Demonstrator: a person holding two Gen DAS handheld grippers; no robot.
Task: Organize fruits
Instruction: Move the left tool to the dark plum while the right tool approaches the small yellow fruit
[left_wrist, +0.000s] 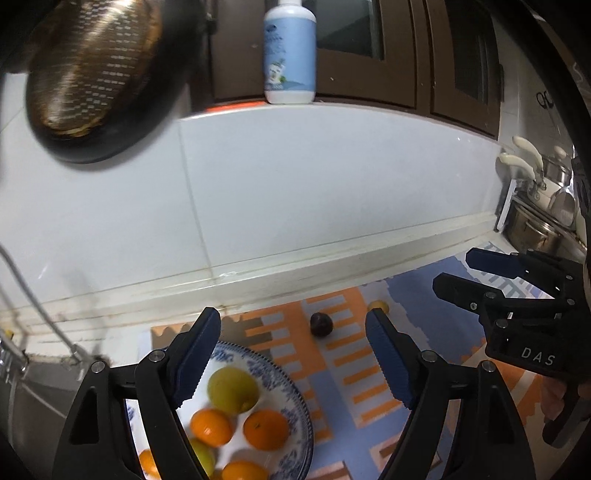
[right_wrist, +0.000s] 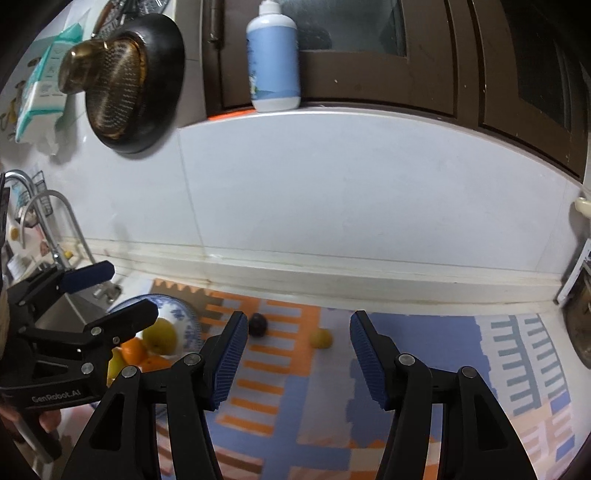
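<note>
A blue-patterned white plate (left_wrist: 293, 391) (right_wrist: 189, 325) holds several oranges (left_wrist: 266, 424) and a yellow-green fruit (left_wrist: 232, 387). My left gripper (left_wrist: 291, 317) hovers open over the plate's right side with nothing between its fingers. A dark plum (left_wrist: 321, 324) (right_wrist: 257, 324) and a small yellow fruit (left_wrist: 377, 305) (right_wrist: 320, 338) lie loose on the patterned mat (left_wrist: 369, 373) near the wall. My right gripper (right_wrist: 299, 319) is open and empty, and the yellow fruit lies on the mat ahead of its gap. Each view also shows the other gripper: the right gripper (left_wrist: 453, 267) and the left gripper (right_wrist: 131, 290).
A white tiled wall rises behind the mat, with a blue-and-white bottle (left_wrist: 290, 55) (right_wrist: 273, 62) on its ledge. A dark pan with a metal strainer (left_wrist: 96, 74) hangs at upper left. Pots (left_wrist: 543, 206) stand at the far right. A faucet (right_wrist: 55, 221) and sink are at the left.
</note>
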